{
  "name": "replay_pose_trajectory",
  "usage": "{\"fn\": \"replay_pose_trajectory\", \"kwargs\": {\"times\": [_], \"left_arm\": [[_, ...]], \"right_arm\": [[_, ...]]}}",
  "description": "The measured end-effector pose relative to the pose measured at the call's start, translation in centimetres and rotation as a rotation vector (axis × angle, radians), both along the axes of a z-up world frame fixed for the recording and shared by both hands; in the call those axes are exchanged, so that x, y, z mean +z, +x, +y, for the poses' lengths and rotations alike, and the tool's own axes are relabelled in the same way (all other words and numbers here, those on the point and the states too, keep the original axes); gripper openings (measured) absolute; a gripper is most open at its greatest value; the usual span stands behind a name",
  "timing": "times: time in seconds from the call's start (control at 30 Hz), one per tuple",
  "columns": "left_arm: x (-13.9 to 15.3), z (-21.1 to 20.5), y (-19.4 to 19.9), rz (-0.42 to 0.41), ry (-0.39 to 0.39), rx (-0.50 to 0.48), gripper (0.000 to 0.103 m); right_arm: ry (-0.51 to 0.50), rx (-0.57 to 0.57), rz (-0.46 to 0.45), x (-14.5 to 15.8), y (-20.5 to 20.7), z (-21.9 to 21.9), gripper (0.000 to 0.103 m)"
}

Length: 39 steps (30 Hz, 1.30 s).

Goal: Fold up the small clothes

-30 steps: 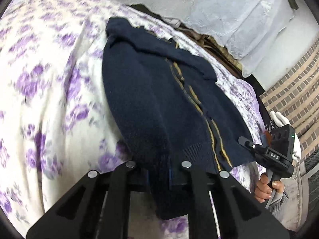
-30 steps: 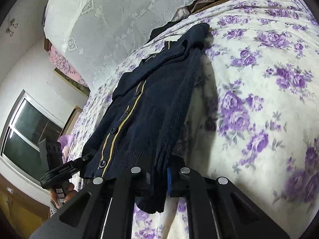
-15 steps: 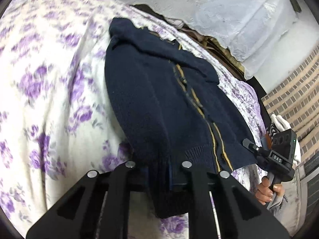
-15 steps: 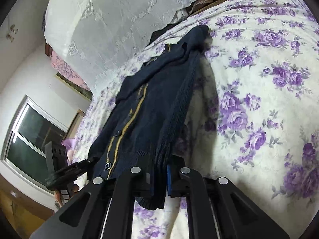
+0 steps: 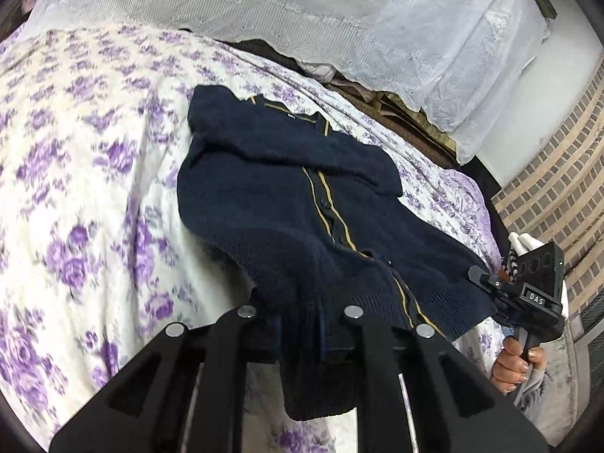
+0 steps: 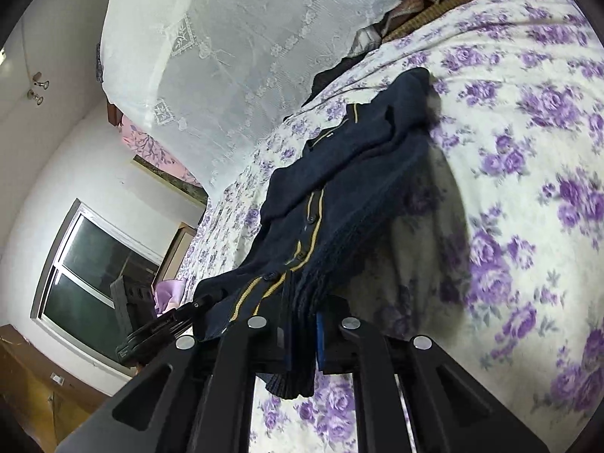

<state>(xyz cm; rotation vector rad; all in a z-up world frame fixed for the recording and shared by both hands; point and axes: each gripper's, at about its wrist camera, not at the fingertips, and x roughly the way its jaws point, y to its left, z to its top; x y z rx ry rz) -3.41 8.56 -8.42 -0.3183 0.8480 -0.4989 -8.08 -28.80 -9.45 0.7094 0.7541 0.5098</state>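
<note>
Here each hand-held gripper (image 5: 300, 336) (image 6: 302, 339) clamps the navy cardigan's (image 5: 287, 204) near hem, garment stretching away.

Left claw (image 5: 300, 334) closed on the near hem of navy cardigan (image 5: 287, 196), cloth pinched between the pads and hanging below. Near end of cardigan raised off floral bedsheet (image 5: 87, 173), far collar end lying on it. Right claw (image 5: 487, 285) at the right, gripping the other hem corner, hand (image 5: 515, 368) on its handle. White lace cloth (image 5: 339, 22) behind.
</note>
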Motion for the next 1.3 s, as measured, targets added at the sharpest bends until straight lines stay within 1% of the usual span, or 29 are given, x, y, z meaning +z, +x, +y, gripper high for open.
{"fn": "replay_pose_trajectory", "kwargs": {"times": [0.17, 0.3, 0.4, 0.5, 0.53, 0.57, 0.63, 0.67, 0.7, 0.73, 0.8, 0.9, 0.97, 1.0, 1.03, 1.07, 1.1, 1.13, 1.2, 1.23, 1.3], "left_arm": [[0.6, -0.6, 0.3, -0.023, 0.027, 0.005, 0.012], [0.5, -0.6, 0.4, -0.026, 0.020, 0.005, 0.012], [-0.3, -0.3, 0.1, -0.008, 0.006, 0.002, 0.012], [-1.7, -0.1, -0.6, 0.026, 0.008, -0.008, 0.014], [-2.5, 0.0, -0.7, 0.050, 0.012, -0.009, 0.018], [-3.1, 0.2, -0.8, 0.072, 0.014, -0.007, 0.021], [-4.3, 0.5, -0.8, 0.109, 0.029, 0.025, 0.043], [-4.8, 0.9, -0.7, 0.121, 0.037, 0.052, 0.048], [-4.9, 1.2, -0.5, 0.128, 0.032, 0.066, 0.051], [-5.2, 1.6, 0.0, 0.150, -0.005, 0.072, 0.051], [-5.3, 1.9, 0.6, 0.169, -0.035, 0.071, 0.052], [-5.7, 1.3, 1.7, 0.177, -0.011, 0.082, 0.052], [-5.6, 0.4, 2.2, 0.165, 0.025, 0.083, 0.052], [-5.5, 0.2, 2.4, 0.155, 0.040, 0.081, 0.051], [-5.4, -0.2, 2.6, 0.139, 0.064, 0.082, 0.042], [-5.5, -0.4, 2.8, 0.131, 0.086, 0.089, 0.032], [-5.7, -0.5, 3.0, 0.130, 0.106, 0.091, 0.019], [-5.9, -0.4, 3.0, 0.130, 0.109, 0.084, 0.017], [-6.1, -0.1, 2.8, 0.127, 0.109, 0.083, 0.016], [-6.0, 0.1, 2.8, 0.130, 0.110, 0.083, 0.016], [-5.8, 0.1, 2.7, 0.134, 0.119, 0.083, 0.016]], "right_arm": [[-0.004, -0.001, -0.006, 0.3, 0.2, -0.1, 0.009], [0.003, -0.004, -0.008, 0.3, 0.2, -0.3, 0.009], [0.007, -0.002, 0.006, -0.5, 0.1, -0.5, 0.009], [-0.002, 0.002, 0.032, -1.5, -0.1, -0.5, 0.010], [-0.003, 0.004, 0.046, -2.0, -0.2, -0.6, 0.010], [-0.005, 0.004, 0.057, -2.3, -0.2, -0.6, 0.011], [-0.035, -0.011, 0.084, -3.0, -0.2, -0.5, 0.014], [-0.054, -0.026, 0.092, -3.2, -0.2, -0.6, 0.023], [-0.071, -0.042, 0.100, -3.4, -0.1, -0.7, 0.038], [-0.077, -0.057, 0.105, -3.5, 0.0, -0.9, 0.041], [-0.082, -0.062, 0.111, -3.7, 0.4, -1.1, 0.040], [-0.112, -0.081, 0.139, -4.5, 1.4, -1.0, 0.040], [-0.109, -0.100, 0.156, -4.7, 2.5, -1.2, 0.040], [-0.107, -0.102, 0.156, -4.7, 3.0, -1.3, 0.031], [-0.113, -0.097, 0.153, -4.5, 3.7, -1.3, 0.018], [-0.127, -0.098, 0.155, -4.5, 4.2, -1.4, 0.008], [-0.139, -0.102, 0.160, -4.5, 4.4, -1.4, 0.008], [-0.171, -0.109, 0.162, -4.7, 4.4, -1.3, 0.008], [-0.254, -0.118, 0.170, -5.2, 4.1, -1.1, 0.008], [-0.263, -0.108, 0.179, -5.9, 4.0, -1.2, 0.007], [-0.233, -0.098, 0.194, -6.2, 4.1, -1.8, 0.007]]}}
